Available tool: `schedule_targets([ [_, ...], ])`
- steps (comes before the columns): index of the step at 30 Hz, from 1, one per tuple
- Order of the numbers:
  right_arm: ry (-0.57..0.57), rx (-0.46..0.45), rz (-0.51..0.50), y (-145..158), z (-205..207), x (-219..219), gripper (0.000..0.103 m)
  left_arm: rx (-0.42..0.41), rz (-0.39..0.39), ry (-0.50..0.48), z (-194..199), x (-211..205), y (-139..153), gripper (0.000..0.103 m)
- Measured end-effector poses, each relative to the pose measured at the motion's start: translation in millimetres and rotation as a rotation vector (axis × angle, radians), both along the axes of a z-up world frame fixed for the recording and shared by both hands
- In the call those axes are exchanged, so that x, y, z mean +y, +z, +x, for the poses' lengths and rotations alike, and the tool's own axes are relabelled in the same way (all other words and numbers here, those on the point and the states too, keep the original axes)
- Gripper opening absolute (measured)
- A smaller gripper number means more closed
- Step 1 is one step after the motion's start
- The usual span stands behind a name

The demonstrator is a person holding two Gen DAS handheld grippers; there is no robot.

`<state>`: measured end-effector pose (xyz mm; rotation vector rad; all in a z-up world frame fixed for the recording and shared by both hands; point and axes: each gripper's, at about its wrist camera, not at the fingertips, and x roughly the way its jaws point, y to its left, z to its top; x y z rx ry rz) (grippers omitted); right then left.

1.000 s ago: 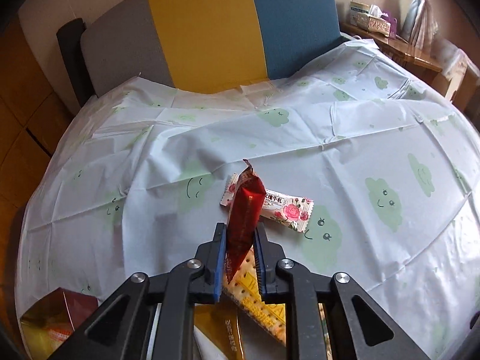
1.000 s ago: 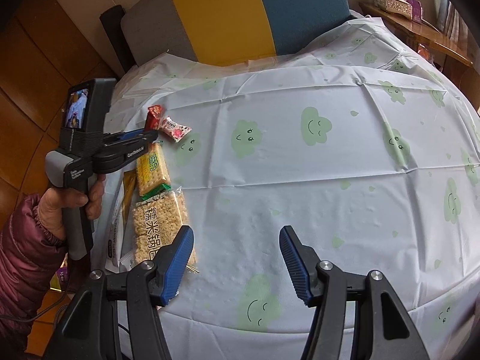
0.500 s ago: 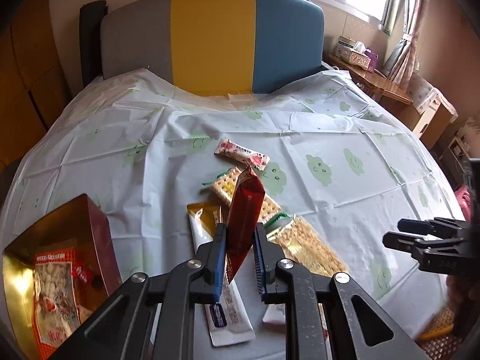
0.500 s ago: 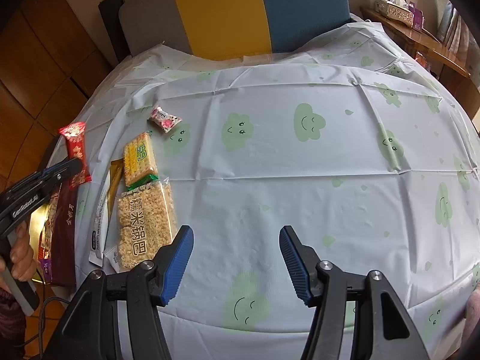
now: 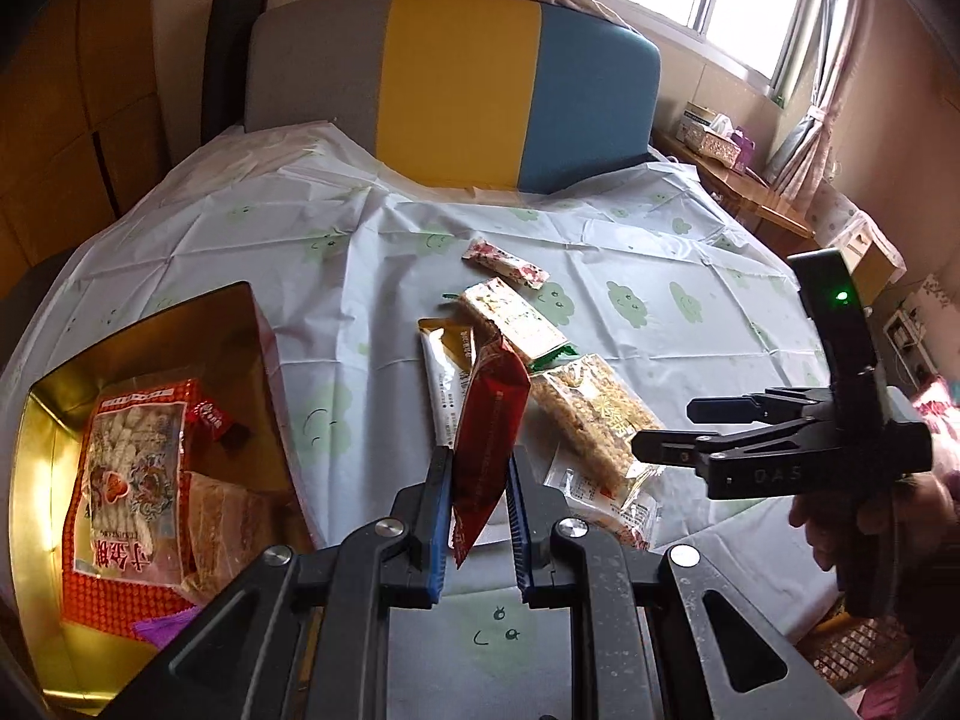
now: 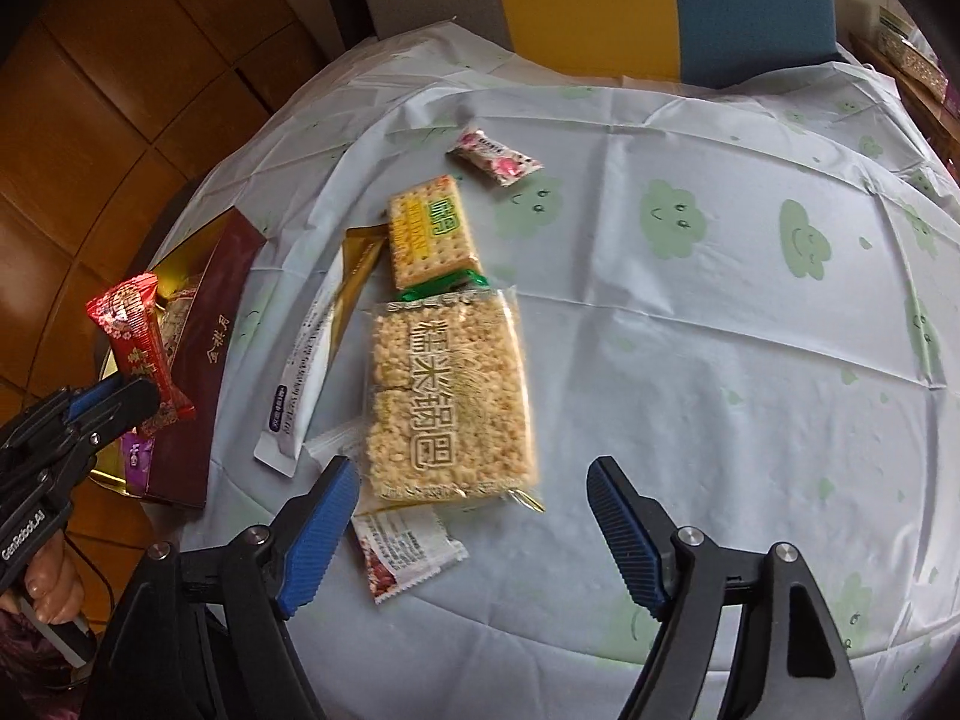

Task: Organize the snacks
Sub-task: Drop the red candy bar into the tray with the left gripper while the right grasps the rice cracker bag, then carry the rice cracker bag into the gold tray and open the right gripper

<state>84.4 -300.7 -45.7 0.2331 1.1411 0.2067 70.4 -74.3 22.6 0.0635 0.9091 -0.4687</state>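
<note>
The left gripper (image 5: 477, 516) is clenched on a red snack packet (image 5: 486, 432), pinched by its lower end so the packet stands up between the blue pads, clear of the cloth. In the right wrist view the same packet (image 6: 141, 348) hangs above the near-left rim of the gold-lined box (image 5: 36, 540), which suggests it is being carried there to be dropped in. The box sits at the left edge of the table and already holds a large orange snack bag (image 5: 129, 468) and a few smaller wrapped pieces, so it reads as the collecting place.

The right gripper (image 6: 474, 531) holds nothing; its jaws are opening, with the near end of the puffed rice cake pack (image 6: 450, 396) just ahead of the gap. That widening fits the pack's breadth, so it is probably the next pick.

The rest of the snacks lie in a loose cluster on the cloud-print tablecloth (image 6: 720, 330): a green cracker pack (image 6: 429, 234) just beyond the rice cake, a long white-and-gold sachet (image 6: 318, 360) to its left, a small white packet (image 6: 408, 546) partly tucked under its near edge, and a pink-flowered candy bar (image 6: 495, 156) farther off, apart from the others.
</note>
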Motion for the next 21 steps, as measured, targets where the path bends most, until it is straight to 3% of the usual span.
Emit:
schedule_targets([
  [6,0.014,0.020,-0.105,-13.8,27.6,26.2,0.082,-0.017,-0.053,0.133,9.2,57.0,15.3,0.018],
  [11,0.011,0.041,-0.148,-27.3,37.1,33.4,0.082,0.022,-0.076,0.258,44.2,99.9,9.3,0.018],
  [13,0.013,0.052,-0.174,-32.9,38.3,37.0,0.075,0.028,-0.070,0.283,58.1,106.0,4.7,0.018],
  [15,0.005,0.056,-0.177,-37.0,38.0,38.1,0.074,0.031,-0.059,0.313,69.5,111.6,-0.3,0.018],
  [17,-0.004,0.056,-0.172,-38.9,36.9,37.2,0.074,0.055,-0.073,0.351,78.8,119.2,-5.0,0.029],
  [21,-0.028,0.055,-0.150,-40.3,34.6,30.9,0.074,0.055,-0.088,0.380,73.9,130.6,-6.7,0.032],
])
